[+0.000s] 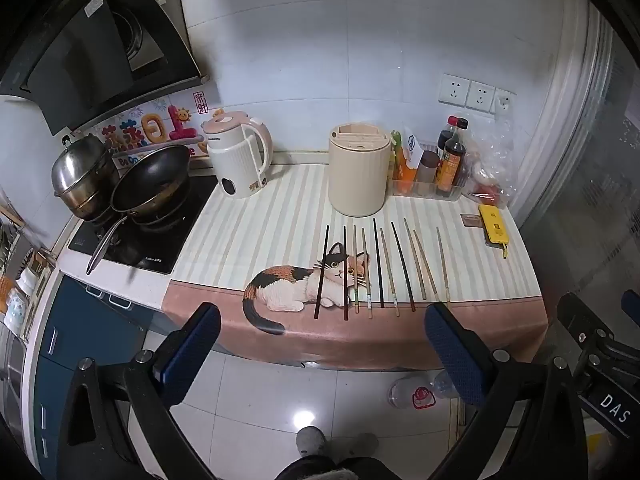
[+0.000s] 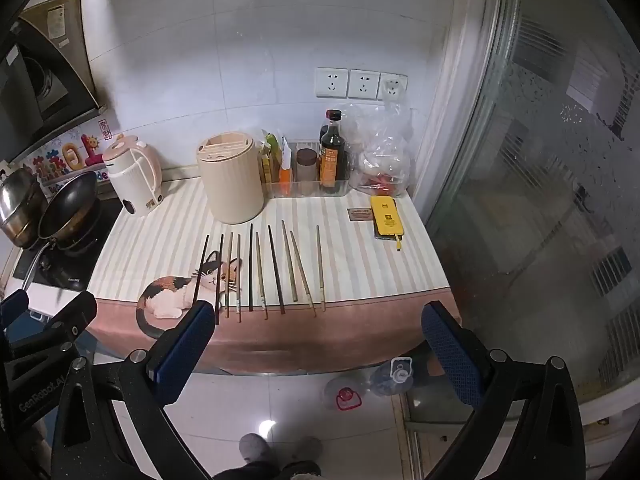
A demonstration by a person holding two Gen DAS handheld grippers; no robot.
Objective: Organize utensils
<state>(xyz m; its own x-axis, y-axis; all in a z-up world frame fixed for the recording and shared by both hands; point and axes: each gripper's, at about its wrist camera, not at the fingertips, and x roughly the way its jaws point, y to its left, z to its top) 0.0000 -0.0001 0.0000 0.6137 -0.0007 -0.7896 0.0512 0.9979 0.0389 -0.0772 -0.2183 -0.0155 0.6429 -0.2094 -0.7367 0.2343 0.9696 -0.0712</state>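
Observation:
Several chopsticks [image 1: 378, 264] lie side by side on the striped cat-print mat [image 1: 256, 236], some dark, some pale wood; they appear again as chopsticks [image 2: 260, 270] in the right wrist view. Behind them stands a cream cylindrical utensil holder [image 1: 359, 168] with slots in its top, also holder [image 2: 230, 176]. My left gripper [image 1: 322, 316] hangs open in front of the counter's near edge, nothing between its blue pads. My right gripper [image 2: 318, 314] is likewise open and empty, short of the chopsticks. The right gripper's body shows at the left wrist view's right edge.
A pink-white kettle [image 1: 236, 156] stands left of the holder. A wok [image 1: 150, 178] and steel pot [image 1: 82, 168] sit on the hob. A clear bin of sauce bottles [image 1: 430, 168], a plastic bag [image 2: 384, 156] and a yellow phone [image 2: 387, 218] occupy the right. Plastic bottles [image 2: 366, 384] lie on the floor.

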